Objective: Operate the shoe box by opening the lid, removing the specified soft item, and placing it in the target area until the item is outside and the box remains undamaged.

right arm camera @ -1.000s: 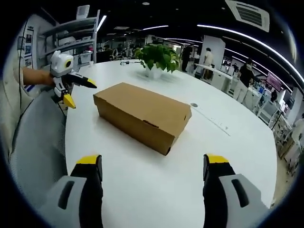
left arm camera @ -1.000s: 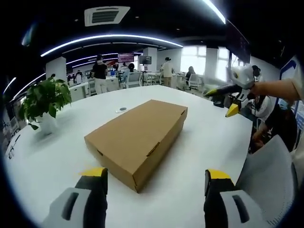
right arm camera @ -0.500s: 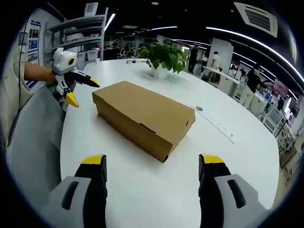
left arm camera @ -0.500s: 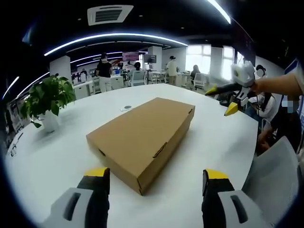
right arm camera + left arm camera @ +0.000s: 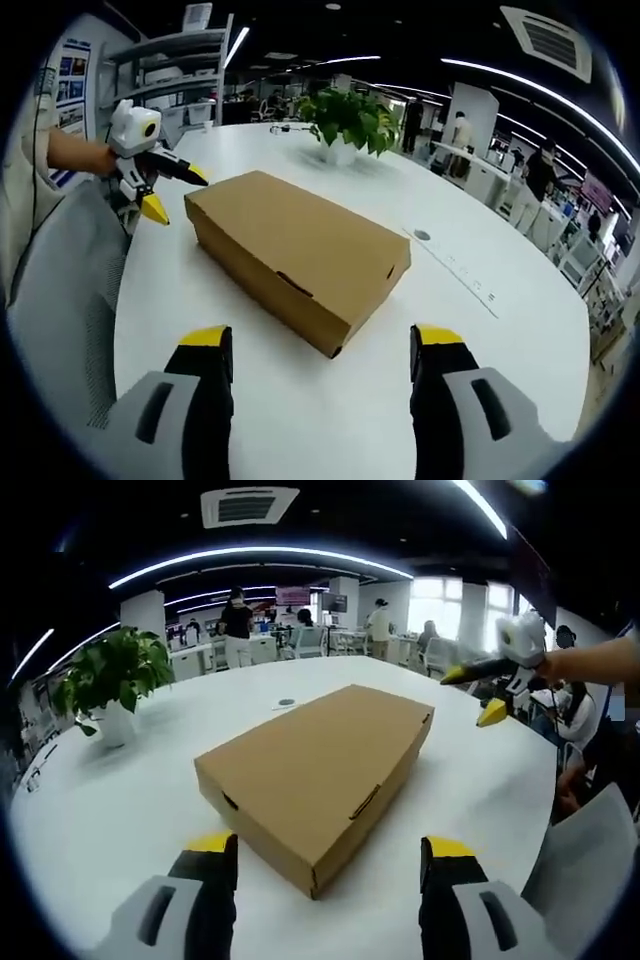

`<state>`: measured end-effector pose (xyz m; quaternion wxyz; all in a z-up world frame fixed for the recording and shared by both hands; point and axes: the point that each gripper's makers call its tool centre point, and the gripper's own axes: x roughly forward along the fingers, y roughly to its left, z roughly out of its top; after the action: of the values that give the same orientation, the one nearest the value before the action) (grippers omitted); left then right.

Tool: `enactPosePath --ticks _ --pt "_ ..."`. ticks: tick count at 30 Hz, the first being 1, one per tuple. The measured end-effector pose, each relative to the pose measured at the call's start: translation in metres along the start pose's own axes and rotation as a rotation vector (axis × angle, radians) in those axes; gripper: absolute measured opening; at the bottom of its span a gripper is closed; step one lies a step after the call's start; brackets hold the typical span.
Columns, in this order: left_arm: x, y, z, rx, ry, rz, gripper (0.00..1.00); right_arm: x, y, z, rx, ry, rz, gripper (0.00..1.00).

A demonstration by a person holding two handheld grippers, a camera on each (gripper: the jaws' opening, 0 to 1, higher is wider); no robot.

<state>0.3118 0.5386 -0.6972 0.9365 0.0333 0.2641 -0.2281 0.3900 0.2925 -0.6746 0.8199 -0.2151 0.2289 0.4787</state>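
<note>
A closed brown cardboard shoe box (image 5: 318, 765) lies on the white round table (image 5: 110, 800), its lid down. My left gripper (image 5: 328, 852) is open just short of the box's near corner, a jaw on each side. In the right gripper view the same box (image 5: 298, 252) lies ahead, and my right gripper (image 5: 320, 345) is open close to its near end. The right gripper (image 5: 485, 688) shows held in the air past the box's far right corner, jaws apart. Likewise the left gripper (image 5: 165, 190) hovers open at the box's far left corner. The box's contents are hidden.
A potted green plant (image 5: 108, 678) stands on the table at the left, the same plant (image 5: 343, 120) behind the box. A small round disc (image 5: 287, 702) lies beyond the box. Grey chair backs (image 5: 60, 310) flank the table edge. People and desks fill the office behind.
Both cameras have moved nearer to the box, which looks larger now. Each gripper stays open and the box has not been touched.
</note>
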Motion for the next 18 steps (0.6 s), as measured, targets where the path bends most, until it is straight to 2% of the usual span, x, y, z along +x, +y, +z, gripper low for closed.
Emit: enactPosePath --ticks 6,18 --pt "0.004 0.006 -0.004 0.01 0.021 0.02 0.74 0.012 -0.003 0.002 0.0 0.002 0.01 0.64" --pt "0.014 0.015 -0.004 -0.029 0.026 0.066 0.67 0.029 -0.005 0.005 0.012 0.006 0.032 0.62"
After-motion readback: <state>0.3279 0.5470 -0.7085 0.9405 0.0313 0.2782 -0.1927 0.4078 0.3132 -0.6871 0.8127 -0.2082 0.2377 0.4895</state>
